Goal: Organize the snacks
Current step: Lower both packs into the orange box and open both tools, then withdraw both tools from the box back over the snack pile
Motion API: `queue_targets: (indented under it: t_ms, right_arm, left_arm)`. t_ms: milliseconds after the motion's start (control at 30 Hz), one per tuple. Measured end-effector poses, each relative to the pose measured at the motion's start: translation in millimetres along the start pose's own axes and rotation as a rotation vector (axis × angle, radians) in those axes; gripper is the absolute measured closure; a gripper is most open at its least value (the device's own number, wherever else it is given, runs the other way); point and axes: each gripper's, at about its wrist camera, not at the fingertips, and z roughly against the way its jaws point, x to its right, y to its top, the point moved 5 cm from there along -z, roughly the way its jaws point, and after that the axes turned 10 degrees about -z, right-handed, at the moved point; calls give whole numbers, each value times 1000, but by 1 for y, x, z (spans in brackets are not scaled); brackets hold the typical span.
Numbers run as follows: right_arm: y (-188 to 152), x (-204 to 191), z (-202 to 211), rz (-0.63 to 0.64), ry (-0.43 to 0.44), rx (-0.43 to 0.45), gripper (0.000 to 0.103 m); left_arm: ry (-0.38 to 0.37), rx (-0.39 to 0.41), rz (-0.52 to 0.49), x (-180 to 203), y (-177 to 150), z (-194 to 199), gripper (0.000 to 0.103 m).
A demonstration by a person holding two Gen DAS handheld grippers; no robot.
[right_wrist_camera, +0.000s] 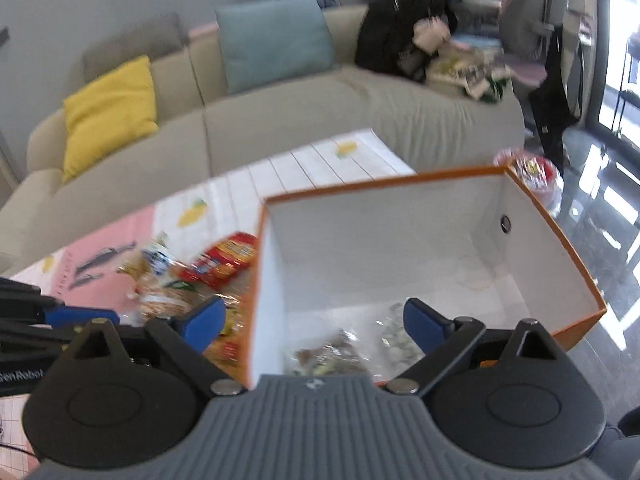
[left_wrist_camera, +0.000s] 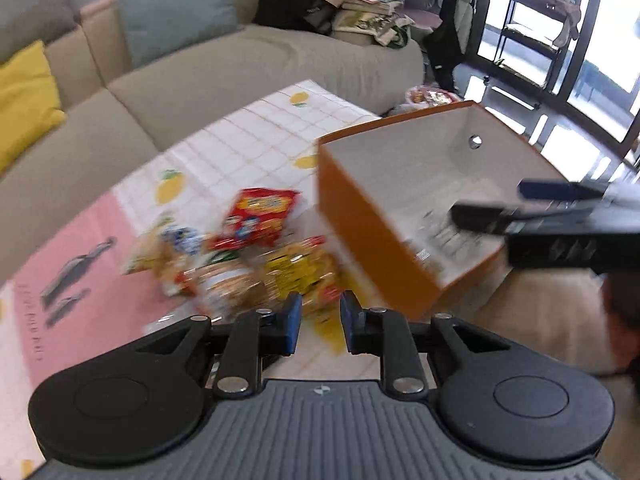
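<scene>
An orange box with a white inside stands at the table's right end; it also shows in the right wrist view. Two clear snack bags lie on its floor. A pile of snack packets lies left of it: a red packet, a yellow packet and a bread bag. My left gripper hangs over the yellow packet, jaws narrowly apart and empty. My right gripper is open and empty above the box's near-left corner; it also shows in the left wrist view.
The table wears a white checked cloth with lemons and a pink mat. A beige sofa with yellow and teal cushions curves behind it. A bag of snacks sits on the floor past the box.
</scene>
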Motion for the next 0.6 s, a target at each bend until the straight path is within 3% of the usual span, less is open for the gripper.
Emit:
queue_targets:
  t_ms: [333, 500, 600]
  right_arm:
    - [-26, -48, 13, 92, 45, 9, 9]
    - [-42, -76, 10, 176, 33, -13, 9]
    - [-49, -92, 8, 229, 15, -24, 9]
  left_arm:
    - [232, 53, -113, -55, -113, 27, 73]
    - [422, 51, -233, -96, -170, 33, 70]
    - [498, 48, -245, -122, -199, 39, 66]
